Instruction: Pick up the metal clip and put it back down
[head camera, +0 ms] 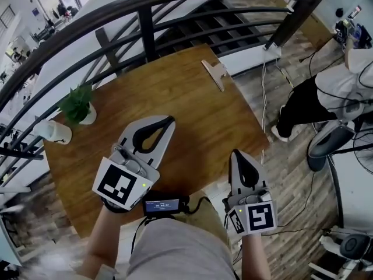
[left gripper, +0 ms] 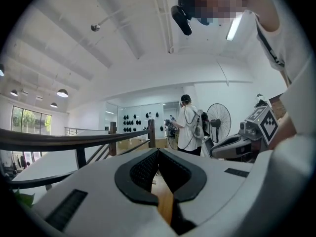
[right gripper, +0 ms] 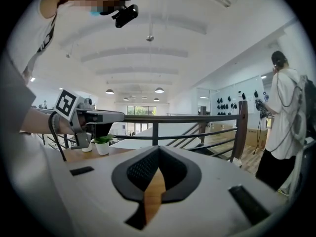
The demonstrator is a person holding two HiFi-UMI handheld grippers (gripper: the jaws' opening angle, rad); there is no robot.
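Metal clip (head camera: 214, 74) far ahead on table (head camera: 175, 101), long axis pointing away. Left gripper (head camera: 168, 122), right gripper (head camera: 236, 155) clenched, empty; left seemingly nearer.

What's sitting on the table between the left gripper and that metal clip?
Nothing. In the head view, only bare wooden table lies between the left gripper and the clip.
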